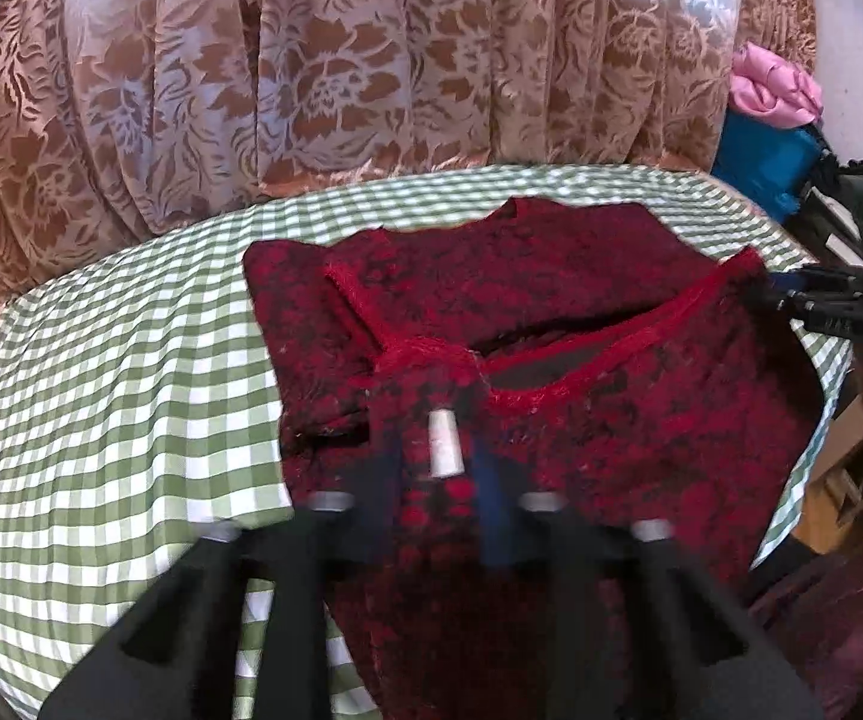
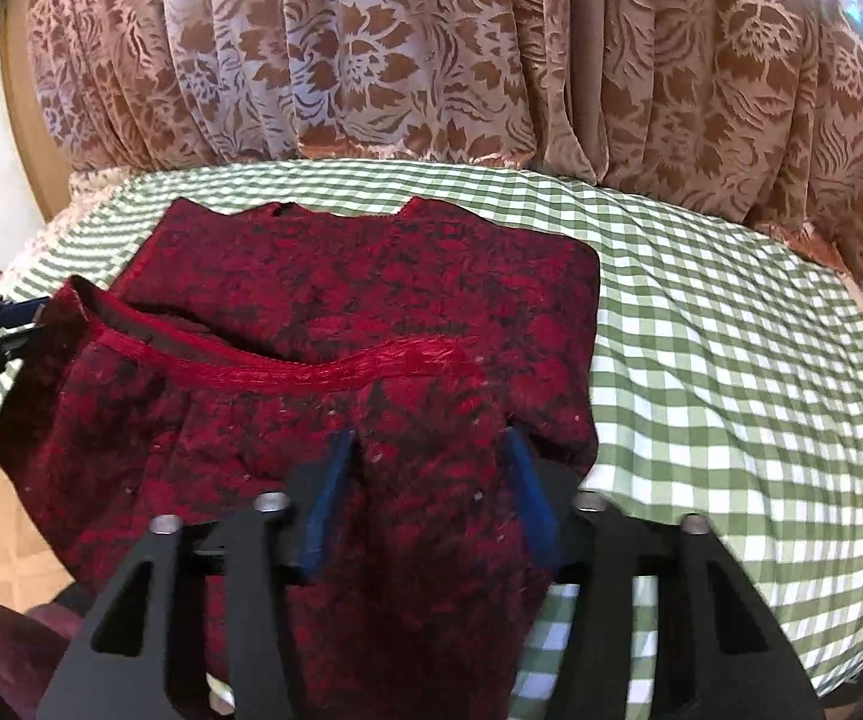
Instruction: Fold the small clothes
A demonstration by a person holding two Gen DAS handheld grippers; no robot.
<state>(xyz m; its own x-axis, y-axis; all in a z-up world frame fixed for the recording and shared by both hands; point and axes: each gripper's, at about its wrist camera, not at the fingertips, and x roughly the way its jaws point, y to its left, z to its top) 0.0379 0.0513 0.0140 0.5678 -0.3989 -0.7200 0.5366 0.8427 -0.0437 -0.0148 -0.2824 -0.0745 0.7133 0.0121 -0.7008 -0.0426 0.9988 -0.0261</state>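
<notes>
The left gripper (image 1: 431, 450) has its blue-padded fingers (image 1: 494, 498) drawn nearly together, pinching a bunched corner of the dark red patterned garment (image 1: 551, 312) by its bright red neckline trim. Ahead of it the rest of the garment lies on the green-and-white checked cloth (image 1: 101, 390), its far part flat and its near edge raised off the cloth. Further right, the right gripper (image 2: 428, 480) stands partly open, its blue pads (image 2: 326, 510) pressing a thick gather of the same garment between them. Beyond both grippers hangs a brown floral curtain (image 2: 431, 60). A pink bundle (image 1: 773, 87) sits at far right.
</notes>
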